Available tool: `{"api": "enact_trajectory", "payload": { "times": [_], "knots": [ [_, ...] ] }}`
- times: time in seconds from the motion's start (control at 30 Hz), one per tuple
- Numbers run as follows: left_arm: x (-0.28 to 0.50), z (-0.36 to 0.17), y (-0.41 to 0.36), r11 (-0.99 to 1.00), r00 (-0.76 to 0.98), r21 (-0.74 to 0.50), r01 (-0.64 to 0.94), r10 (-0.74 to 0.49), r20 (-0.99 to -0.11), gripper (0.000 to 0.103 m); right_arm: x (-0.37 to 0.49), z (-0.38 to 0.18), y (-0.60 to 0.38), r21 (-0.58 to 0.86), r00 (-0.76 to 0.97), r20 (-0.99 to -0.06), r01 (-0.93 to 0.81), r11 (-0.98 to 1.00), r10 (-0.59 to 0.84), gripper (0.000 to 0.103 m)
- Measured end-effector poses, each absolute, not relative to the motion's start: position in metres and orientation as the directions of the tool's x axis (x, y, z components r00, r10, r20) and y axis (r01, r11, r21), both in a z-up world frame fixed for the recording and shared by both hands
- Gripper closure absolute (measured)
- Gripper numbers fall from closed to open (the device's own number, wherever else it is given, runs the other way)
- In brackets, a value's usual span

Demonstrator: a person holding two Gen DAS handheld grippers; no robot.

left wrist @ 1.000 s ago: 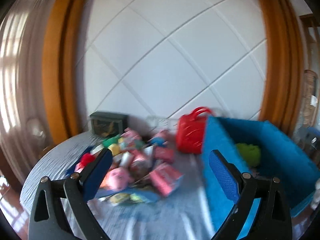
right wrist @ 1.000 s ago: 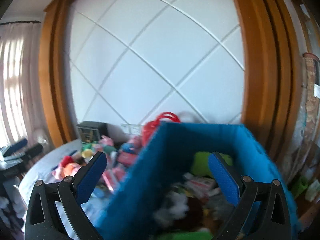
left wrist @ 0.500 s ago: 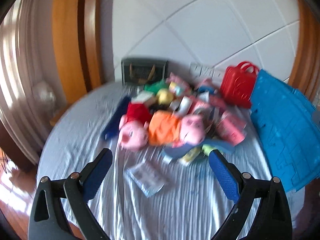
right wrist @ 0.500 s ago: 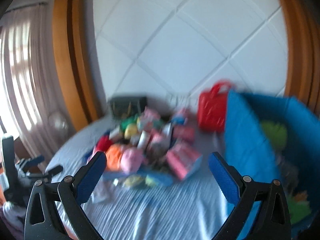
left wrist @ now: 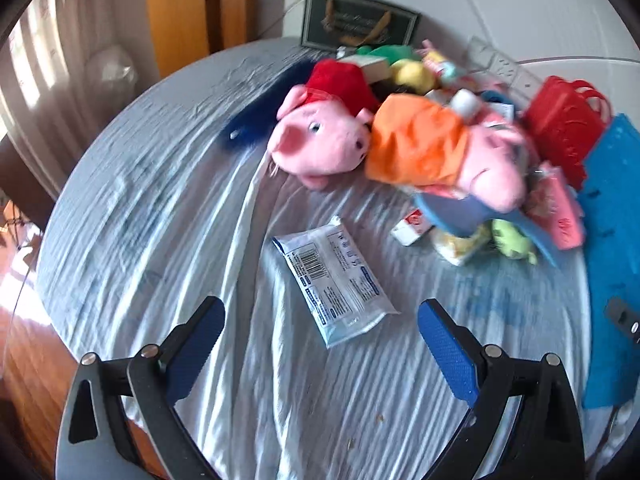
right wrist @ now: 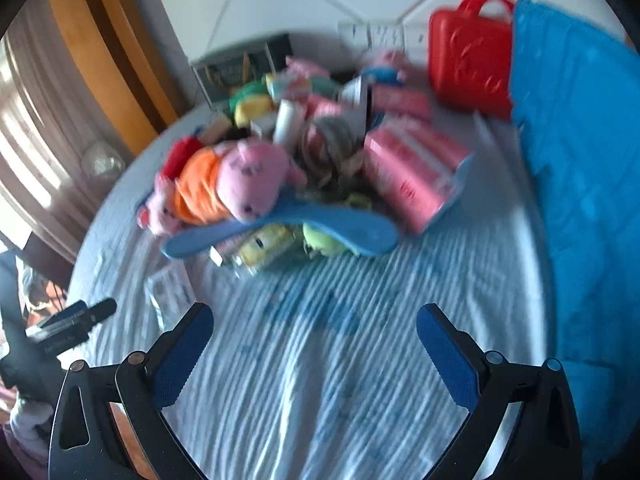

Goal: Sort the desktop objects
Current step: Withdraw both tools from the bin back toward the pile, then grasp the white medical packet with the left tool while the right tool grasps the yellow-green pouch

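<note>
A round surface (left wrist: 132, 208) has a wrinkly pale blue cloth on it. Behind it is a white wall (left wrist: 500, 4) with thin lines that cross. A wide orange wood frame (left wrist: 180, 12) runs up beside the wall. A curtain (left wrist: 36, 60) hangs on the left, and sun shines through it in stripes. The floor (left wrist: 24, 356) is brown wood and shiny. White plug sockets (right wrist: 380, 34) sit low on the wall.

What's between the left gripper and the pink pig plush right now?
In the left wrist view, a white wipes packet lies flat on the cloth between the open left gripper and the pink pig plush.
</note>
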State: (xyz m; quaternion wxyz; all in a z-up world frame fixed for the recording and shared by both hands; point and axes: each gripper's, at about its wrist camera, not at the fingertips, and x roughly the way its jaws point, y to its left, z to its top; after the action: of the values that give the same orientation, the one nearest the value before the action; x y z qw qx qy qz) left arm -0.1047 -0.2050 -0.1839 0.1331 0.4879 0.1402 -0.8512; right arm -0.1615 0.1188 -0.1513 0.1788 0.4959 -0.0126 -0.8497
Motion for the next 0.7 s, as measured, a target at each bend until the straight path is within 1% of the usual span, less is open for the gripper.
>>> {"api": "enact_trajectory", "payload": {
  "times": [0.07, 0.13, 0.27, 0.33, 0.37, 0.43, 0.6, 0.63, 0.7],
  "knots": [
    [-0.115, -0.203, -0.204, -0.913, -0.456, -0.107, 0.393, -0.093, -0.885, 0.005, -0.173, -0.173, 0.115, 0.201, -0.411, -0.859, 0.274, -0.941, -0.303, 0.0],
    [-0.124, -0.225, -0.203, -0.9, -0.425, -0.134, 0.414, -0.061, -0.903, 0.005, -0.184, -0.196, 0.109, 0.24, -0.354, -0.88, 0.247, -0.939, -0.318, 0.0],
    [-0.142, -0.252, -0.2, -0.897, -0.411, -0.172, 0.407, -0.011, -0.912, 0.008, -0.199, -0.216, 0.089, 0.231, -0.324, -0.895, 0.251, -0.94, -0.306, 0.0],
    [-0.154, -0.264, -0.197, -0.909, -0.397, -0.148, 0.389, -0.021, -0.918, 0.008, -0.205, -0.222, 0.076, 0.222, -0.325, -0.898, 0.25, -0.942, -0.298, 0.0],
    [-0.158, -0.269, -0.198, -0.913, -0.388, -0.139, 0.384, -0.023, -0.921, 0.012, -0.208, -0.226, 0.069, 0.219, -0.327, -0.898, 0.244, -0.945, -0.293, 0.0],
    [-0.166, -0.274, -0.2, -0.922, -0.394, -0.094, 0.374, -0.067, -0.917, 0.016, -0.215, -0.232, 0.059, 0.214, -0.327, -0.902, 0.229, -0.95, -0.282, 0.0],
    [-0.185, -0.279, -0.209, -0.962, -0.415, -0.019, 0.274, -0.101, -0.904, 0.017, -0.229, -0.25, 0.033, 0.209, -0.317, -0.911, 0.197, -0.958, -0.264, 0.0],
    [-0.189, -0.279, -0.211, -0.969, -0.421, -0.011, 0.246, -0.097, -0.902, 0.018, -0.232, -0.253, 0.029, 0.211, -0.322, -0.91, 0.184, -0.96, -0.261, 0.0],
    [-0.192, -0.279, -0.214, -0.978, -0.432, -0.01, 0.207, -0.082, -0.898, 0.024, -0.237, -0.257, 0.024, 0.215, -0.327, -0.909, 0.161, -0.963, -0.258, 0.0]
  ]
}}
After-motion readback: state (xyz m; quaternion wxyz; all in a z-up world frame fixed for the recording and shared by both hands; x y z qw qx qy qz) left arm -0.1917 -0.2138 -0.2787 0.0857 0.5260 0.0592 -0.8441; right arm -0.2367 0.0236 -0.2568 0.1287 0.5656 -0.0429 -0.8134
